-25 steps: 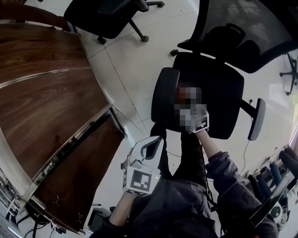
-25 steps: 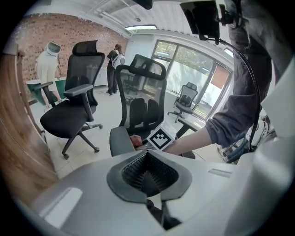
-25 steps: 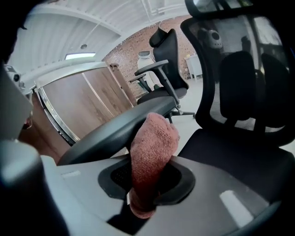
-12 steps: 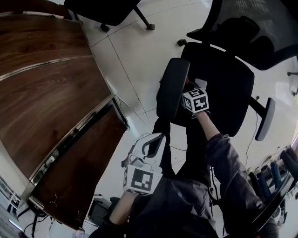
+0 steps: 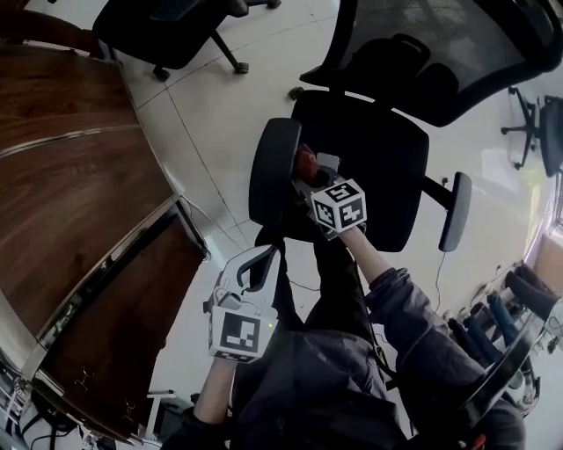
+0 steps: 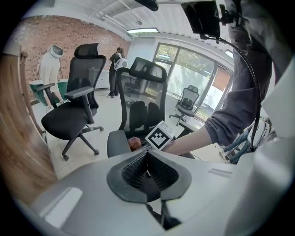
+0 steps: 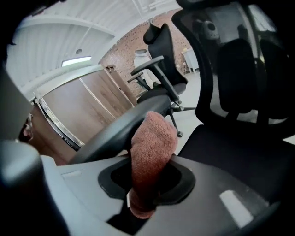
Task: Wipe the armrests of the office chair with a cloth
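The black office chair (image 5: 378,167) stands in front of me, seen from above. My right gripper (image 5: 315,173) is shut on a reddish-pink cloth (image 5: 304,163) and holds it against the inner side of the chair's left armrest (image 5: 271,171), about halfway along. In the right gripper view the cloth (image 7: 152,147) sticks up out of the right gripper (image 7: 150,177), with the armrest (image 7: 117,131) right behind it. The chair's other armrest (image 5: 455,211) is untouched at the right. My left gripper (image 5: 261,259) hangs low by my body, shut and empty (image 6: 148,159).
A curved wooden desk (image 5: 79,193) fills the left. A second black chair (image 5: 167,22) stands at the top left and more chairs (image 6: 73,110) stand behind. White tiled floor (image 5: 211,105) lies between the desk and the chair. People stand far off (image 6: 50,64).
My right gripper has carried the cloth up from the armrest's near end to its middle. The head view has shifted. My left gripper has stayed low.
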Tool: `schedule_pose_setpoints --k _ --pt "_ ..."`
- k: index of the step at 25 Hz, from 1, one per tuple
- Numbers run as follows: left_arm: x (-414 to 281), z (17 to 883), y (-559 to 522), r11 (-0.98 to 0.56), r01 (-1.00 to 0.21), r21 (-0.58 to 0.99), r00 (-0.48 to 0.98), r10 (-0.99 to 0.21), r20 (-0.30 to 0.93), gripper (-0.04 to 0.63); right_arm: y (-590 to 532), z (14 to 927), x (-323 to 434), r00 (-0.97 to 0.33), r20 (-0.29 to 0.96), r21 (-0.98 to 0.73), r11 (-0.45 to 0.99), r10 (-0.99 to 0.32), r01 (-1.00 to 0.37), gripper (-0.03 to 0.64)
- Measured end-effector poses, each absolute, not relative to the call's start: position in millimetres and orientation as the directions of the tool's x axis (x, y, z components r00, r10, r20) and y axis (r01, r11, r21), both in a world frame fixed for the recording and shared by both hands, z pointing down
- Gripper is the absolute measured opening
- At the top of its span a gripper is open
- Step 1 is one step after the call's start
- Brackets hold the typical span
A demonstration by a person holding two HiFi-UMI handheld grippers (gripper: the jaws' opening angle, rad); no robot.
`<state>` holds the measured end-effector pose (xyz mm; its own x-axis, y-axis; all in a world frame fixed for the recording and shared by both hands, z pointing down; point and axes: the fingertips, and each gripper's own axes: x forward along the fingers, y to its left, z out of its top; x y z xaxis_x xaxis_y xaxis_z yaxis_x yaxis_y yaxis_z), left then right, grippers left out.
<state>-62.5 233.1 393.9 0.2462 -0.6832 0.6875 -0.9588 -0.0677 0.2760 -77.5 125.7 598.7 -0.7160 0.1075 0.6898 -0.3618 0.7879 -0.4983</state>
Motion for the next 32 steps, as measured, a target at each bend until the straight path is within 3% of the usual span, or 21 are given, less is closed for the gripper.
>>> schedule_pose_setpoints --k 10,17,23,27,32 --pt "-56 365 220 -0.004 -0.97 0.242 0.16 -0.761 0.628 0.014 102 477 -64 -0.806 0.576 -0.514 0.827 0.136 -0.228 0.091" --pt "-121 379 230 0.148 -0.973 0.175 -0.01 -0.791 0.612 0.015 100 436 -109 -0.741 0.598 -0.375 0.924 0.305 0.077 0.091" --pt "-166 400 248 0.237 -0.949 0.211 -0.063 -0.793 0.606 0.014 132 449 -171 -0.531 0.705 -0.237 0.862 0.469 0.447 0.091" --pt "-191 410 254 0.258 -0.937 0.237 -0.065 -0.792 0.608 0.014 138 475 -220 -0.412 0.751 -0.188 0.765 0.516 0.616 0.091" --pt "-230 430 270 0.319 -0.911 0.262 -0.094 -0.779 0.62 0.015 152 536 -243 -0.059 0.845 -0.285 0.542 0.531 0.791 0.091"
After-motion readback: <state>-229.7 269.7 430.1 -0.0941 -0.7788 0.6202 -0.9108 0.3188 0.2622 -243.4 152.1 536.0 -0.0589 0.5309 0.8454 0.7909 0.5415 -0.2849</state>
